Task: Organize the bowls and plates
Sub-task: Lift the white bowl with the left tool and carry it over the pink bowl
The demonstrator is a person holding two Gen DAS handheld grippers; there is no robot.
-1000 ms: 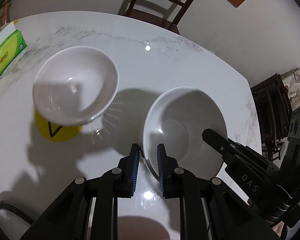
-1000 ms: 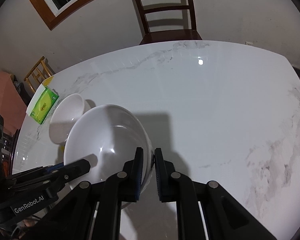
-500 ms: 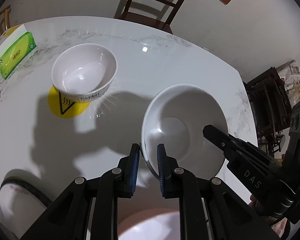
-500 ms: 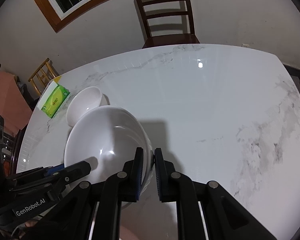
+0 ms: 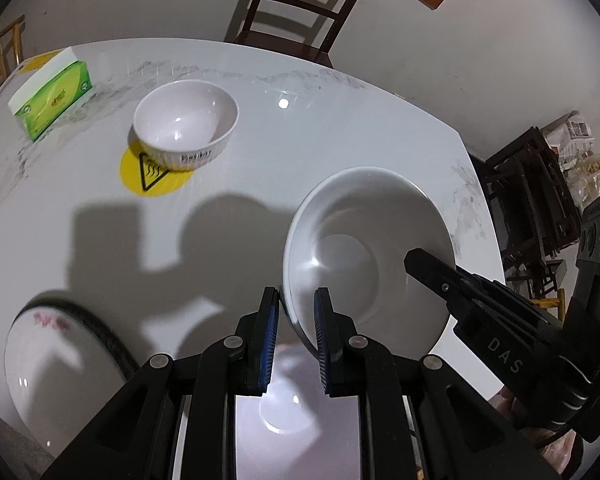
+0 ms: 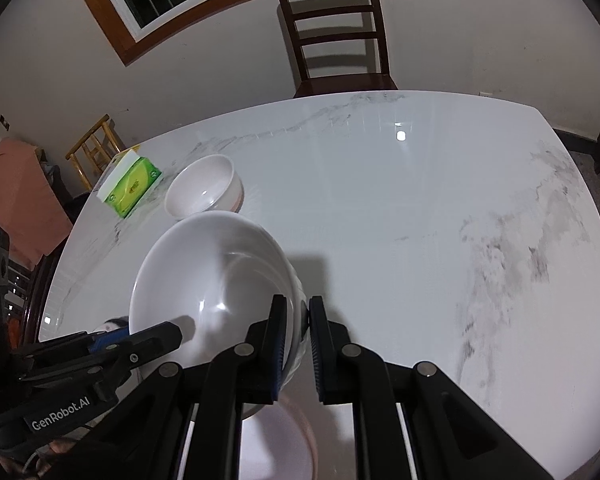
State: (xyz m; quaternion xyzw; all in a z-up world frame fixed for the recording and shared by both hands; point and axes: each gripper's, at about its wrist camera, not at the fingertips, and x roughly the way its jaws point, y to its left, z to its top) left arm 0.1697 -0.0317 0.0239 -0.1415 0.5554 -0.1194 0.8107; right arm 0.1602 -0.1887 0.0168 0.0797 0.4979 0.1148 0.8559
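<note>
Two wrist fisheyes look steeply down along their jaws at close range; both show the marble surface point(image 5: 340, 128) and white bowl point(image 6: 216, 276).

The near rim of the big bowl point(image 5: 364, 248) is hidden where it passes between the fingers of the left gripper point(image 5: 296, 334), so the contact there cannot be seen. Below the jaws, a pale plate point(image 5: 288, 428) shows only in strips between the black finger arms; its outline cannot be made out. To the left of the jaws, a dark-rimmed plate point(image 5: 60, 360) is cut off by the picture's edge, and its pink marking is too blurred to read.

From the right gripper point(image 6: 298, 344), the bowl's near wall vanishes behind the left finger, and the lettering on the small bowl point(image 5: 186, 122) is unreadable.
</note>
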